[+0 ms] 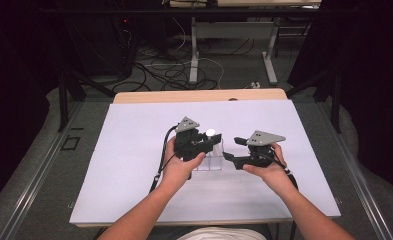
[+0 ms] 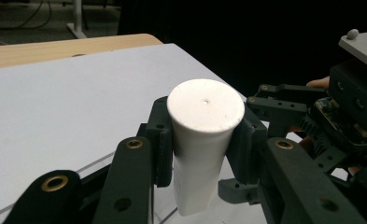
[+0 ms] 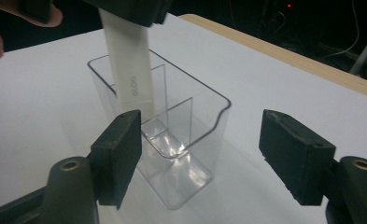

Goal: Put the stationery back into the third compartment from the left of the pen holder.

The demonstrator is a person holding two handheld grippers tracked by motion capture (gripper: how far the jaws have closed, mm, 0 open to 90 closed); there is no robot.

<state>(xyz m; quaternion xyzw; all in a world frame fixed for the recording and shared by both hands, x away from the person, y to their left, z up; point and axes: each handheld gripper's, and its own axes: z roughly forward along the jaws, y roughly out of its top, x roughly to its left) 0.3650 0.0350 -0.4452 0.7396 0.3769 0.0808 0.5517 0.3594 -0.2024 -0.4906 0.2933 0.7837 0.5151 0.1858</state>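
My left gripper [image 1: 211, 140] [image 2: 202, 144] is shut on a white tube [image 2: 201, 140] with its round cap up. The tube [image 3: 130, 70] hangs upright with its flat crimped end inside a clear plastic box [image 3: 172, 135] that has inner dividers. In the high view the tube's cap [image 1: 210, 133] sits above the box [image 1: 211, 159] near the middle of the white mat. My right gripper [image 1: 232, 149] [image 3: 200, 154] is open just right of the box, its pads [image 3: 120, 149] either side of the box's near corner without touching it.
A white mat [image 1: 134, 150] covers the wooden table [image 1: 199, 96]. Beyond the table's far edge lie floor cables [image 1: 169, 70] and desk legs [image 1: 194, 50]. The person's forearms [image 1: 149, 210] come in from the bottom.
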